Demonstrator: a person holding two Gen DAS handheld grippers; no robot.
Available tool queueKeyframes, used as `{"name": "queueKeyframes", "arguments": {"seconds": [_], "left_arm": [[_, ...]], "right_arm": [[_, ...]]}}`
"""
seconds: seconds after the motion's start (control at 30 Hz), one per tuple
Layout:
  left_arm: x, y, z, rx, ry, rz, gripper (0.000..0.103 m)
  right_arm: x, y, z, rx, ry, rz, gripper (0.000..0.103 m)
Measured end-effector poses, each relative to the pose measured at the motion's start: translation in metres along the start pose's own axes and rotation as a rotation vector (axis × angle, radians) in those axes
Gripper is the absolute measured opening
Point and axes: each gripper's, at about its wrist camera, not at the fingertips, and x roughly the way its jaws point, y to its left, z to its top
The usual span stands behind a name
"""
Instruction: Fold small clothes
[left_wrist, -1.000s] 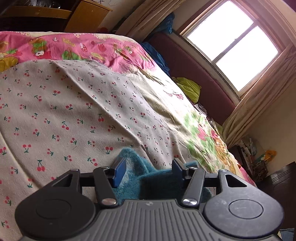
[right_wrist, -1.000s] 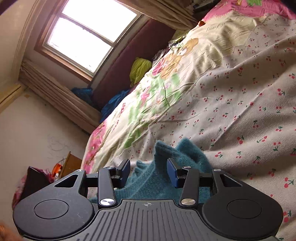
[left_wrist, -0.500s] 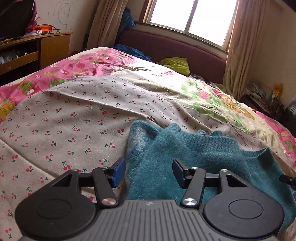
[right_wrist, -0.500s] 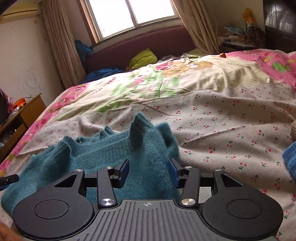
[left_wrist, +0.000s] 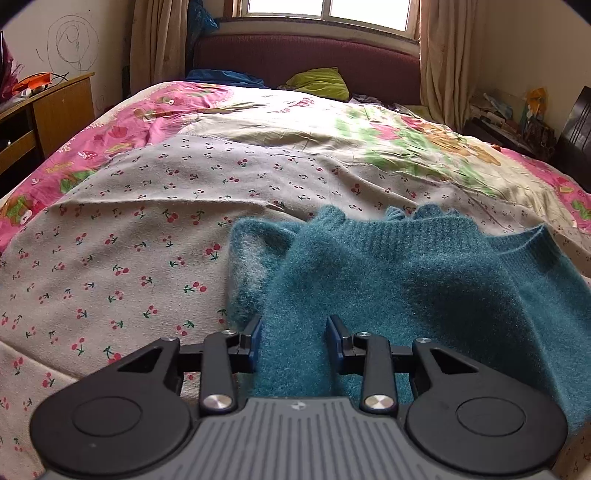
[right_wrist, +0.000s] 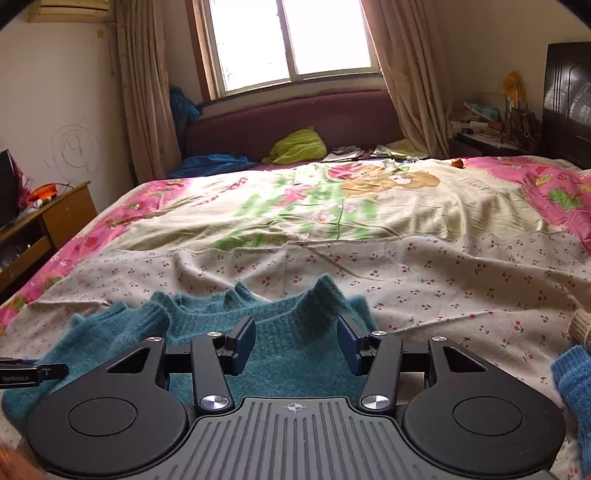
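Teal sweater on bed, near edge.
Left gripper jaws just narrowed, clamping a sweater fold; right gripper jaws just widened, apart, fabric loose between.

The left gripper tilts downward, its jaws having just closed inward. The right gripper also tilts downward, jaws spread, having just widened.
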Motion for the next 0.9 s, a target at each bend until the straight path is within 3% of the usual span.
{"name": "queueKeyframes", "arguments": {"seconds": [0.1, 0.23, 0.33, 0.43, 0.6, 0.63, 0.67, 0.77, 0.83, 0.9], "left_arm": [[0.005, 0.0, 0.001, -0.011, 0.012, 0.006, 0.049], [-0.011, 0.0, -0.01, -0.036, -0.051, 0.004, 0.025], [-0.02, 0.007, -0.023, -0.124, -0.093, -0.018, 0.023], [-0.026, 0.004, -0.035, -0.123, -0.142, -0.014, 0.023], [-0.03, 0.013, -0.042, -0.164, -0.17, -0.044, 0.023], [-0.031, 0.017, -0.042, -0.18, -0.171, -0.053, 0.023], [-0.032, 0.021, -0.044, -0.198, -0.174, -0.064, 0.023], [-0.042, 0.029, -0.05, -0.221, -0.198, -0.066, 0.023], [-0.051, 0.035, -0.056, -0.244, -0.214, -0.062, 0.023], [-0.053, 0.041, -0.064, -0.277, -0.216, -0.054, 0.023]], "right_arm": [[0.011, 0.028, -0.001, -0.006, 0.06, 0.105, 0.049], [0.037, 0.081, 0.003, -0.009, 0.144, 0.26, 0.05], [0.067, 0.129, 0.007, 0.0, 0.23, 0.356, 0.053], [0.106, 0.176, 0.007, 0.027, 0.369, 0.379, 0.054], [0.141, 0.225, -0.002, -0.004, 0.479, 0.308, 0.054], [0.142, 0.231, -0.004, -0.025, 0.477, 0.301, 0.043], [0.142, 0.237, -0.005, -0.047, 0.473, 0.313, 0.022], [0.138, 0.249, -0.005, -0.068, 0.473, 0.338, 0.008], [0.133, 0.257, -0.005, -0.065, 0.469, 0.4, 0.002], [0.132, 0.264, -0.01, -0.058, 0.481, 0.434, 0.001]]}}
